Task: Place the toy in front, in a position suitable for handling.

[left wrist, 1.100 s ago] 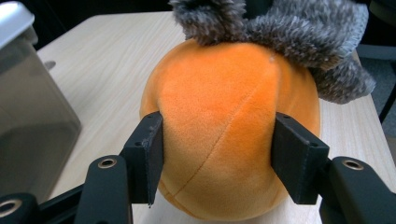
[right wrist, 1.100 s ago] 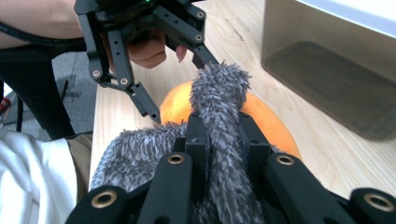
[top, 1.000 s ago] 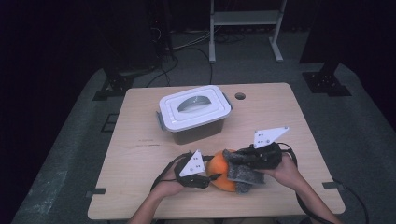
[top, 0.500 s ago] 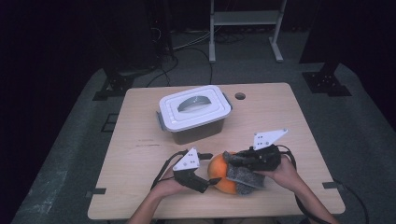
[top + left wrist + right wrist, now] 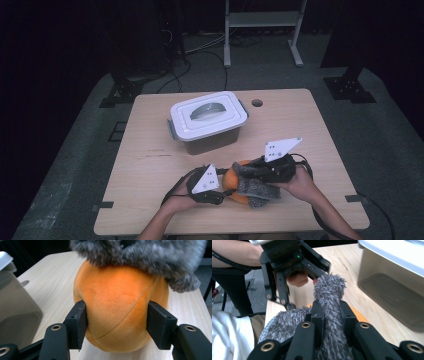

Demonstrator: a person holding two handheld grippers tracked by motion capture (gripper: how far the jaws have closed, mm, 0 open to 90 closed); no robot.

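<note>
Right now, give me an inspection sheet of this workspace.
Surface: wooden table, round hole near far edge.
Job's things: orange plush ball with grey furry cloth draped over it.
Clutter: lidded white-topped plastic box.
Grippers: left claw pressed on the ball's sides, jaws just closing; right claw shut on the cloth.
Cables: trail from both grippers off the near edge.
Surroundings: dark floor, white rack legs, black stands.

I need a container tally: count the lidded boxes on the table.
1: a lidded plastic box stands at the table's middle, beyond the orange plush ball. No other box is visible on the table.
</note>
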